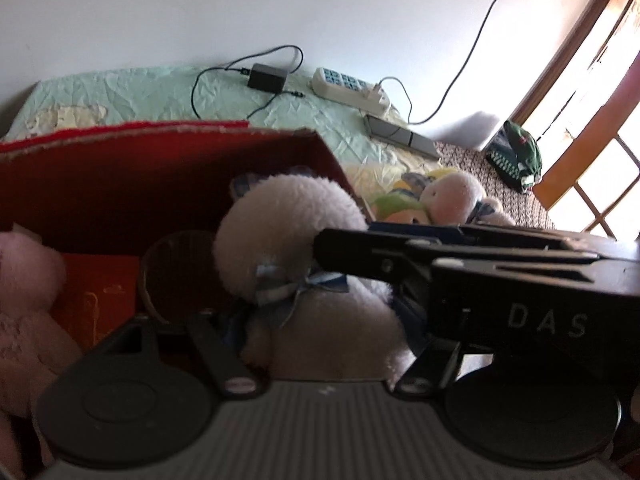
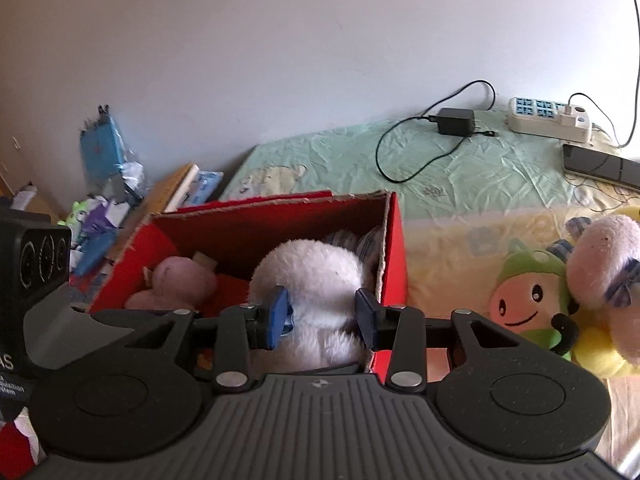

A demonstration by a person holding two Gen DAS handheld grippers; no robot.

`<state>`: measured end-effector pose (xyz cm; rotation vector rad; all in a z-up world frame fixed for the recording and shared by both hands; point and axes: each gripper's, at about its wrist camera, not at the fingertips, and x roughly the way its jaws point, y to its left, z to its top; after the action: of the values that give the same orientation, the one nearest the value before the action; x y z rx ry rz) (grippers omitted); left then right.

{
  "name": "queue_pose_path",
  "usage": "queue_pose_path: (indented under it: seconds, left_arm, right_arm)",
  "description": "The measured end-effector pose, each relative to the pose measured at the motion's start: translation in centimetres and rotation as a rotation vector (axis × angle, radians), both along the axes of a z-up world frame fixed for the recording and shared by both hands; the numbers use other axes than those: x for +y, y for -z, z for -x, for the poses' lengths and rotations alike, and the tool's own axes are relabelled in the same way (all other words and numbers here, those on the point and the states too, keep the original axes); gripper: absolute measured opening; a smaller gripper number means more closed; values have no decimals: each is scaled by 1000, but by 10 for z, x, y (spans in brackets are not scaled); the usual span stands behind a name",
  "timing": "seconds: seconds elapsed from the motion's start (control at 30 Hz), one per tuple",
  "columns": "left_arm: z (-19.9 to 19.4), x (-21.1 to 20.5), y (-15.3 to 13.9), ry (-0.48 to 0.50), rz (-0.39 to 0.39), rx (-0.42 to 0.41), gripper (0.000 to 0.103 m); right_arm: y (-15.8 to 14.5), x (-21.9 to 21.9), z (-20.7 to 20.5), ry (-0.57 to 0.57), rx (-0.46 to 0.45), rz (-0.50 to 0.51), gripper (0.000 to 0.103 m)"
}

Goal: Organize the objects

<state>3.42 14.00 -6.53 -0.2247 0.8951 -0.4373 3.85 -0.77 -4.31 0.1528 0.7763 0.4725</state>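
Note:
A white plush toy (image 1: 288, 232) (image 2: 316, 276) with a blue checked bow sits at the right end of a red cardboard box (image 1: 120, 176) (image 2: 394, 248). My right gripper (image 2: 324, 316) is shut on it, one blue pad pressed into the fur at each side. In the left wrist view that gripper's black body (image 1: 500, 280) reaches in from the right to the toy's neck. The toy also lies between the arms of my left gripper (image 1: 320, 340), whose fingertips are hidden by fur and by the other gripper. A pink plush (image 1: 28, 280) (image 2: 176, 280) lies at the box's left end.
On the bed right of the box lie a pale pink plush (image 2: 604, 264) (image 1: 452, 196) and a green-hooded smiling plush (image 2: 528, 300). Behind are a black adapter (image 2: 456, 121), a power strip (image 2: 548, 118) and a dark flat device (image 2: 600, 166). Books and clutter (image 2: 108, 208) pile up at the left.

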Motion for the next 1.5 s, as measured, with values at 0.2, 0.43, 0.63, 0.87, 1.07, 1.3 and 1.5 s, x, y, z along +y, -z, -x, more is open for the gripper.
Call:
queue_pose_path:
  seconds: [0.2, 0.43, 0.63, 0.87, 1.07, 1.3, 1.5]
  left_arm:
    - [-1, -7, 10, 21, -54, 8, 75]
    - [0, -7, 11, 17, -76, 19, 84]
    - [11, -4, 0, -4, -104, -21, 93]
    - [21, -7, -9, -51, -211, -40, 93]
    - [28, -15, -15, -94, -301, -60, 93]
    - [35, -18, -26, -165, -353, -71, 94]
    - [44, -27, -37, -216, -407, -72, 93]
  right_arm:
    - [6, 1, 1, 21, 3, 19, 32]
    - [7, -4, 2, 45, 20, -29, 32]
    - [7, -9, 8, 51, 32, -67, 31]
    - [6, -12, 12, 50, 31, -84, 31]
    - [5, -17, 17, 47, 26, -106, 32]
    - [1, -24, 27, 33, 11, -121, 32]
    - [-3, -37, 34, 33, -6, -127, 33]
